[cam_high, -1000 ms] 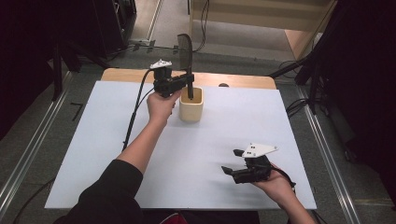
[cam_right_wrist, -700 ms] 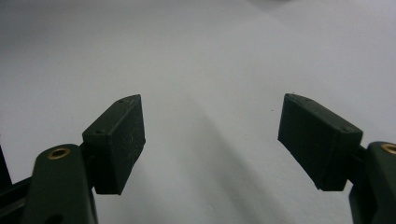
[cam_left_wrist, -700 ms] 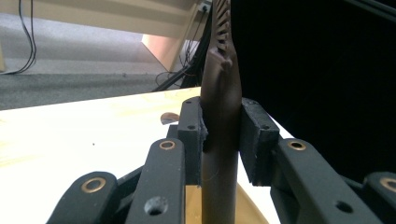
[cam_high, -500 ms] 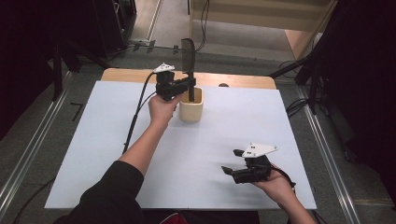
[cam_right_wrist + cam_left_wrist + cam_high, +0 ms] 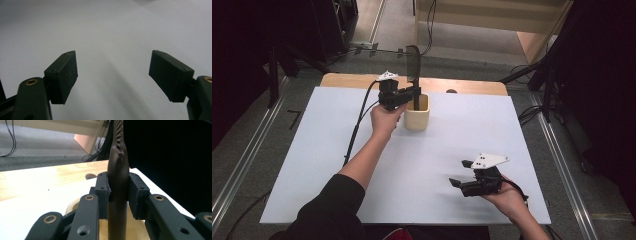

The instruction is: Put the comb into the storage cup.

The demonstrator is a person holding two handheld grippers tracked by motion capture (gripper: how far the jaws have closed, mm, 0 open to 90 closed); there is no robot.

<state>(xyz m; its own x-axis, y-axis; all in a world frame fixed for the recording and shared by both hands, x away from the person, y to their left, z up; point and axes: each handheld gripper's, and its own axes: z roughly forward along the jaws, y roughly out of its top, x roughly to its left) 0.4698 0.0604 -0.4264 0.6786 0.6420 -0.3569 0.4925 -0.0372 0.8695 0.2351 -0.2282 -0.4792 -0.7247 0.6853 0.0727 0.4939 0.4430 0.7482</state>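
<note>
1. I see the black slotted spatula [image 5: 413,65] standing upright, its handle clamped between my left jaws and its slotted blade rising above them; in the left gripper view the dark handle [image 5: 117,202] runs straight up through the gap, with a pad pressing on each side.
2. My left gripper [image 5: 411,95] is closed on that handle just above the rim of the cream utensil holder [image 5: 417,119], so the lower end of the spatula drops below the jaws into the cup.
3. In the left gripper view the cup's pale rim [image 5: 72,206] sits under and behind the jaws.
4. My left hand [image 5: 384,120] holds the gripper just beside the cup, on the side away from the right gripper, with the cable trailing down toward me.
5. My right gripper [image 5: 460,181] is well apart from the cup, close to the near edge of the table, held in the right hand [image 5: 507,200].
6. Its jaws stand wide open with nothing between them; in the right gripper view I see the two pads [image 5: 63,75] apart over bare surface.
7. Both grippers work over a white mat [image 5: 312,165], which lies on a wooden table [image 5: 472,86] whose far edge shows beyond the left jaws.
</note>
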